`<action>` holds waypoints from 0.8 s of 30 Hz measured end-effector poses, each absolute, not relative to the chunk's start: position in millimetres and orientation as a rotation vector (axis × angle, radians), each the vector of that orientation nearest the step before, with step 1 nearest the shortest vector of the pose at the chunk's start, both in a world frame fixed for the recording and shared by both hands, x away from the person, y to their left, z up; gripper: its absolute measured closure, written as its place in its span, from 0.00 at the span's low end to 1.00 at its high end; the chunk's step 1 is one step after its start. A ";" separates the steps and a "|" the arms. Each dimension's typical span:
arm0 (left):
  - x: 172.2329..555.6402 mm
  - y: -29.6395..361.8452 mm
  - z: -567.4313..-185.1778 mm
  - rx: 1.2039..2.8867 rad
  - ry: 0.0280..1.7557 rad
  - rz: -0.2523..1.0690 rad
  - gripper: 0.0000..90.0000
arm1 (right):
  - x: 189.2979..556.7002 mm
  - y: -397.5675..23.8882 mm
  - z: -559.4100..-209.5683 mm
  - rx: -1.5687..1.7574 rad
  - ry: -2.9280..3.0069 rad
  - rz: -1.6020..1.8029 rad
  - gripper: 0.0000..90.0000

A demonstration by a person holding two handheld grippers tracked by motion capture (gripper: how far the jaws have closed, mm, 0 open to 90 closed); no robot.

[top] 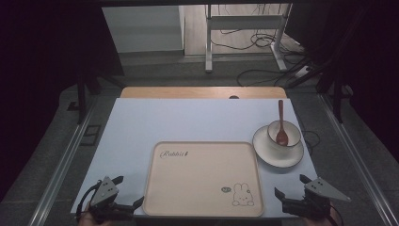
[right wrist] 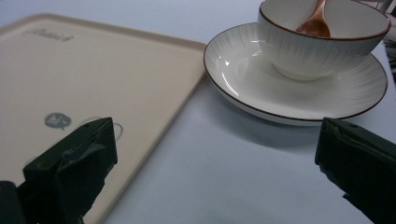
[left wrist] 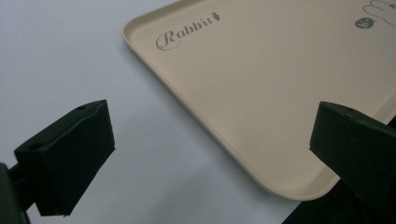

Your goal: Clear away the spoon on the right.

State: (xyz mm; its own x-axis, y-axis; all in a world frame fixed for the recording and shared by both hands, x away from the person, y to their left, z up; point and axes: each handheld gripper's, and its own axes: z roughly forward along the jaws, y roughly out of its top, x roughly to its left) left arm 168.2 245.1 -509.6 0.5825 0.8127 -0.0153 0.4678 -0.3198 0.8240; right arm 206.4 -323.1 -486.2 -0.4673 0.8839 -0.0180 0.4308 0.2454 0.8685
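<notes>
Both pairs of tongs wait at the near edge of the table (top: 141, 117), and each pair stands released with nothing between its jaws. The left tongs (top: 123, 191) sit just off the near left corner of the beige tray (top: 202, 176), one jaw reaching toward that corner; in the left gripper view the tray (left wrist: 261, 93) runs away between the spread jaws, so that pair looks posed to steady or take the tray's edge. The right tongs (top: 291, 184) hover near the tray's near right corner, and they point toward the crockery beyond.

That crockery is well placed for the right hand: a white plate (top: 263, 153) lies on the table just beside the tray's far right corner, apart from it by a thin strip of table. A white bowl (top: 292, 133) stands upright on the plate, and a reddish wooden spoon (top: 281, 123) leans in the bowl with its handle sticking up and away. In the right gripper view the plate (right wrist: 243, 88) fills the gap ahead of the open jaws, with the bowl (right wrist: 317, 51) and spoon (right wrist: 315, 23) behind. The tray carries nothing, so I judge it is meant to receive the set, and the right tongs would move first.
</notes>
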 end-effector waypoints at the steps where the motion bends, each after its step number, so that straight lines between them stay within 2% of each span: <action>1: 168.2 245.1 -509.6 1.972 1.023 0.519 0.00 | 206.4 -322.4 -486.3 1.183 2.015 1.151 0.00; 24: 167.1 246.7 -509.4 1.953 1.039 0.530 0.00 | 211.5 -315.1 -492.3 1.171 2.077 1.114 0.00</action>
State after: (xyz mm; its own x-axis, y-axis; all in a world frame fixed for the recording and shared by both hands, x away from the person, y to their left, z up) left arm 167.1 246.7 -509.4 0.5668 0.8236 -0.0188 0.4684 -0.3034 0.8298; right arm 211.5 -315.1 -492.3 -0.5021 0.8642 -0.0327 0.4511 0.2940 0.8427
